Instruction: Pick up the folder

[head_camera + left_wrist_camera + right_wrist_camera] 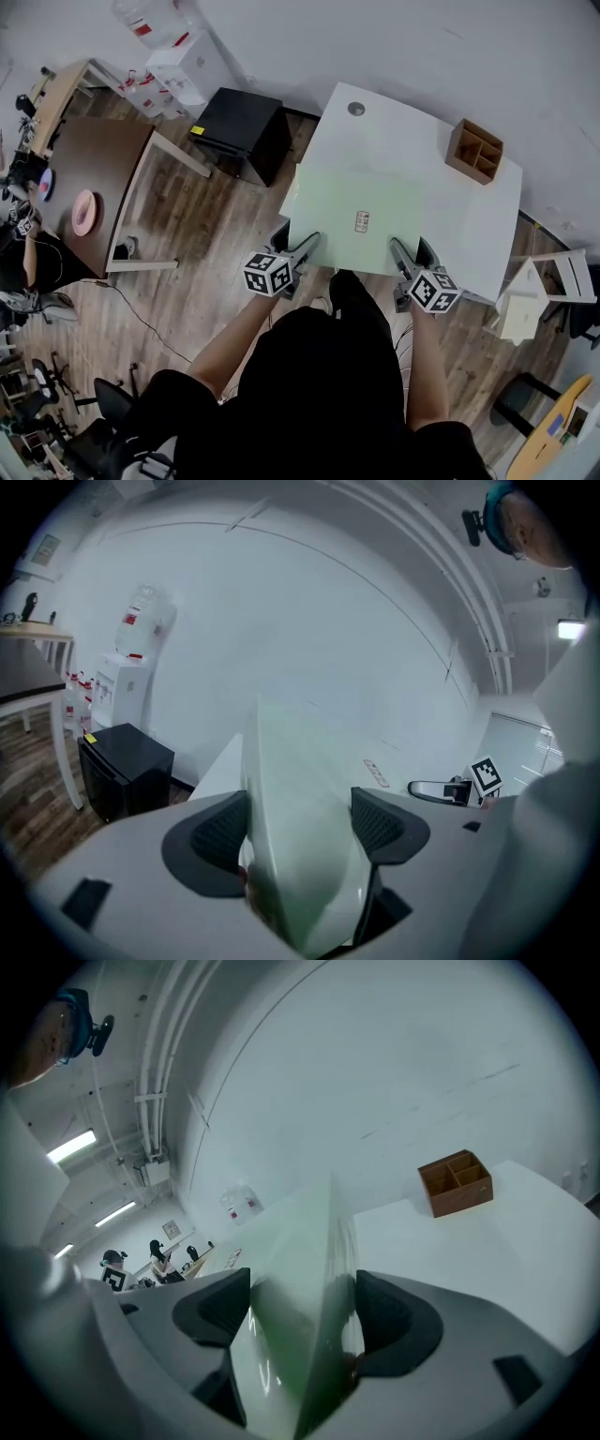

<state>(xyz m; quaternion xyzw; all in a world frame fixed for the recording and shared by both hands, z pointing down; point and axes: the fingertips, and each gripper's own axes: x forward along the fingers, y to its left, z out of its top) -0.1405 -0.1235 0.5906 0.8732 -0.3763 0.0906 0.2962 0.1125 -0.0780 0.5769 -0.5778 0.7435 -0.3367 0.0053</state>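
Note:
A pale green folder (354,218) with a small label lies flat over the white table (469,234). My left gripper (306,246) is shut on its near left edge. My right gripper (401,251) is shut on its near right edge. In the left gripper view the folder (300,817) runs edge-on between the dark pads (217,834), and the right gripper (450,787) shows beyond it. In the right gripper view the folder (305,1326) stands edge-on between the pads (389,1321).
A brown wooden organiser (474,151) stands at the table's far right, also in the right gripper view as the organiser (456,1183). A black cabinet (240,129) sits left of the table, a brown table (89,192) further left. A white chair (539,291) stands right.

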